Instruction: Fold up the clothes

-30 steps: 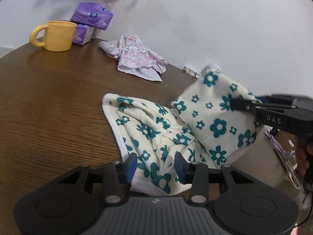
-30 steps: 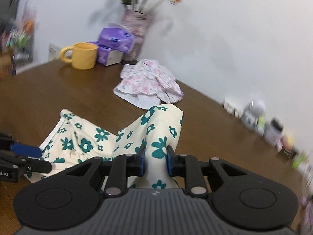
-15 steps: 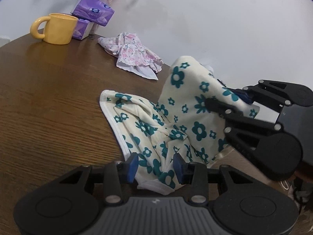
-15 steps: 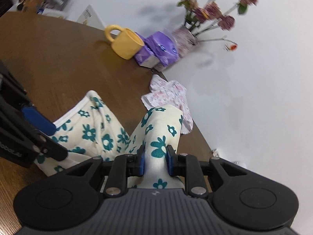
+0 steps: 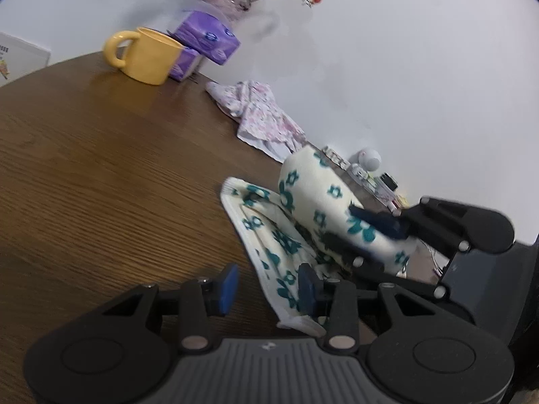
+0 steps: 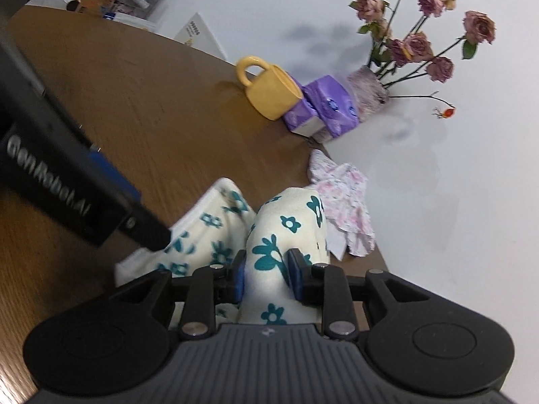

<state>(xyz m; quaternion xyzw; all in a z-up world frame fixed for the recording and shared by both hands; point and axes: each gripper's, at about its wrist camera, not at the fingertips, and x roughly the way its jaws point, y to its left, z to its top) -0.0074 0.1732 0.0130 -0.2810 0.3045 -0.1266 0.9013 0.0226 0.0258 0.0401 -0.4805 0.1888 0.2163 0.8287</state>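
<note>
The garment (image 5: 286,245), cream with teal flowers, lies on the brown table (image 5: 101,181) near its far edge, beside the wall. Its white-trimmed hem (image 5: 249,245) runs from the near side of the table away toward the wall, which sets the long axis roughly along the left wrist view's line of sight. The right gripper (image 6: 266,274) is clamped on a fold of the garment, its blue pads pressed against the cloth from both sides; that fold stands raised off the table and arches over the flat part, its rounded top toward the wall. The left gripper (image 5: 267,289) has its fingers spread apart and grips nothing: the hem's near corner lies by its right finger, the left finger over bare wood. A pink garment (image 5: 262,118) lies crumpled farther along the wall side, apart from the first. Beyond it stand a yellow mug (image 5: 148,55), purple tissue packs (image 5: 205,43) and a vase (image 6: 369,92) of dried roses.
</note>
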